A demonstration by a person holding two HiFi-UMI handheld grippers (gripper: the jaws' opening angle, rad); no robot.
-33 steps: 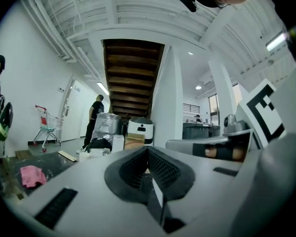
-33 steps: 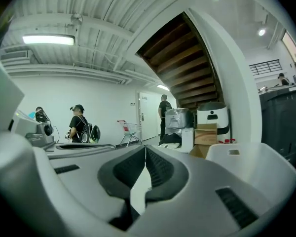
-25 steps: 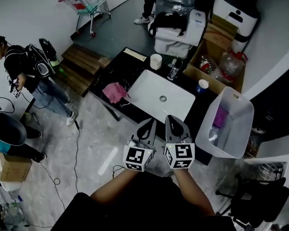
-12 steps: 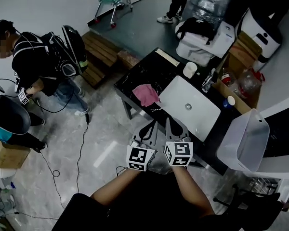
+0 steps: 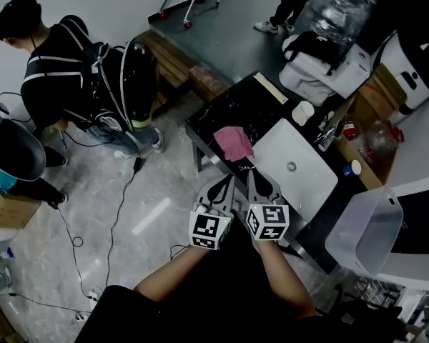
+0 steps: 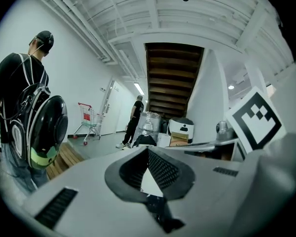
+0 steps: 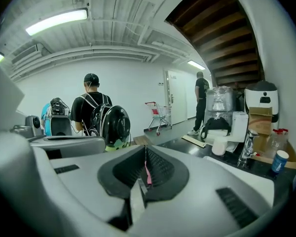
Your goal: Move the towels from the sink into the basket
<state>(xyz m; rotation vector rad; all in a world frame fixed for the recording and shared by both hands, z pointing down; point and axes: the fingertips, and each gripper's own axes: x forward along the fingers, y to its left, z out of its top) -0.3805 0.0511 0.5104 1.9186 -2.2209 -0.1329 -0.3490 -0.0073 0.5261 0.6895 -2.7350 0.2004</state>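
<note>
View swung left; left claw (image 5: pixel 224 182), right claw (image 5: pixel 257 179) pressed together, empty. Sink (image 5: pixel 309 181) bare; towel (image 5: pixel 234 143) at 12 still unpicked.

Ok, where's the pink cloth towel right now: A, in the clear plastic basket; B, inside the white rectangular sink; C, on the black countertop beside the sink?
C: the pink cloth towel lies on the black countertop, just outside the white rectangular sink.
</note>
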